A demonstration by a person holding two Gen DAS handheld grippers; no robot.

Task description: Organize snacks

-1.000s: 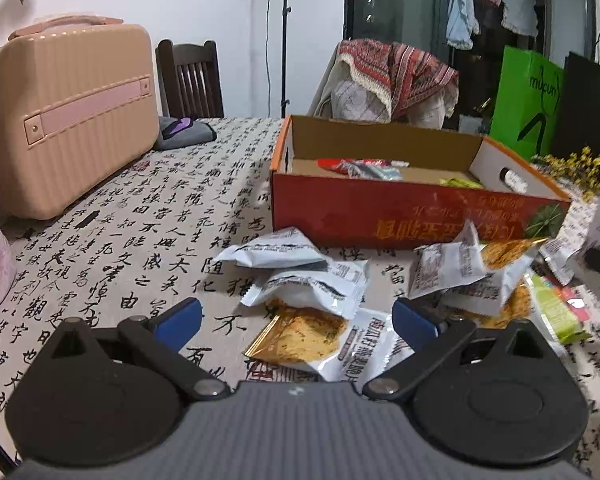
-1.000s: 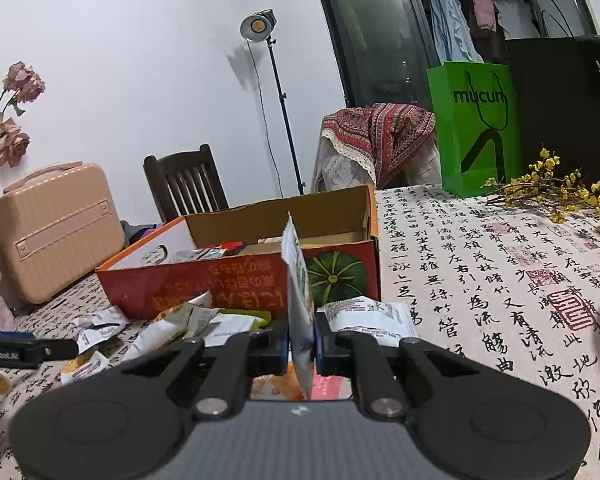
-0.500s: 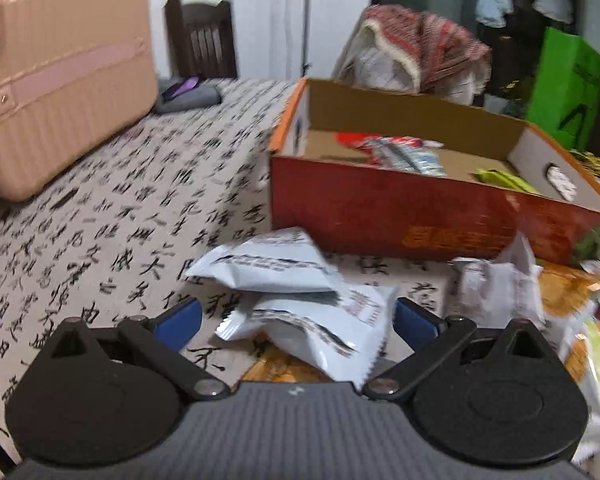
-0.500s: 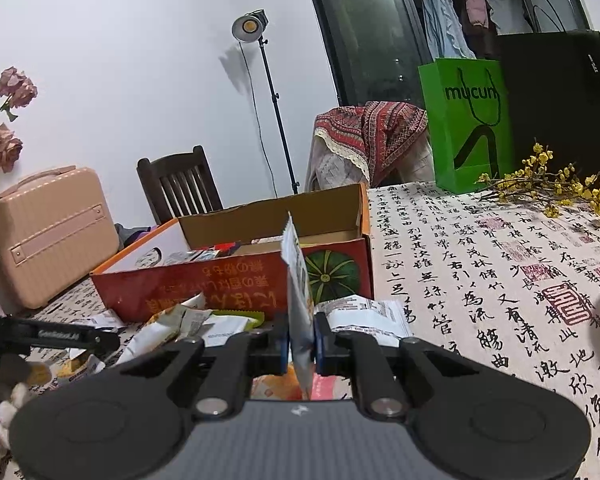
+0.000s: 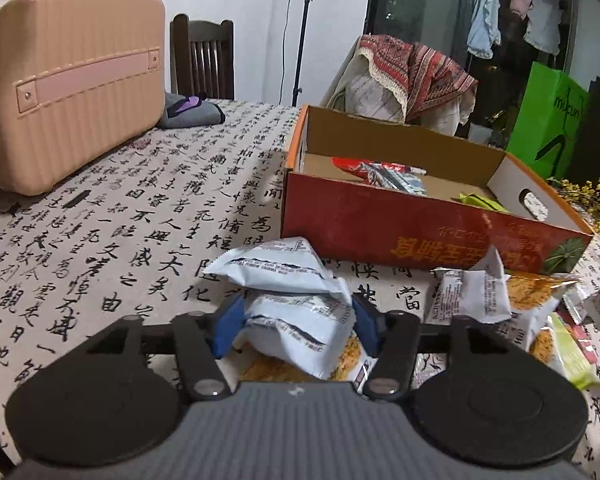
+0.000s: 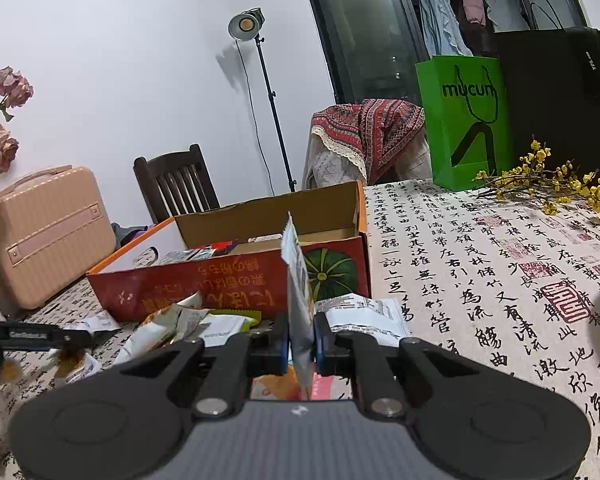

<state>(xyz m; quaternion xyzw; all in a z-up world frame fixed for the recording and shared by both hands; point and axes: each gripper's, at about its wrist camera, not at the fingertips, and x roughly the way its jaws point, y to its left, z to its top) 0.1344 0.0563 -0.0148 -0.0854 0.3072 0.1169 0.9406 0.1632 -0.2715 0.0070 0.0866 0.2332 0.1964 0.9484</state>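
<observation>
- At the bottom centre of the left wrist view, the left hand-held gripper (image 5: 296, 326) is closing its jaws around a white foil snack packet (image 5: 300, 320); the blue pads (image 5: 228, 326) sit at the packet's two sides, apparently just touching it.
- That packet lies under a second white packet (image 5: 276, 268) on the surface (image 5: 120, 220), just in front of the red cardboard box (image 5: 400, 224) at centre right.
- It looks light, puffy and crinkly; the foil is probably slippery, so a hold across the middle, not the sealed edge, seems safer, and gentle to spare the contents.
- In the lower centre of the right wrist view, the right hand-held gripper (image 6: 301, 344) pinches a thin upright packet (image 6: 298, 280) flat between its pads.
</observation>
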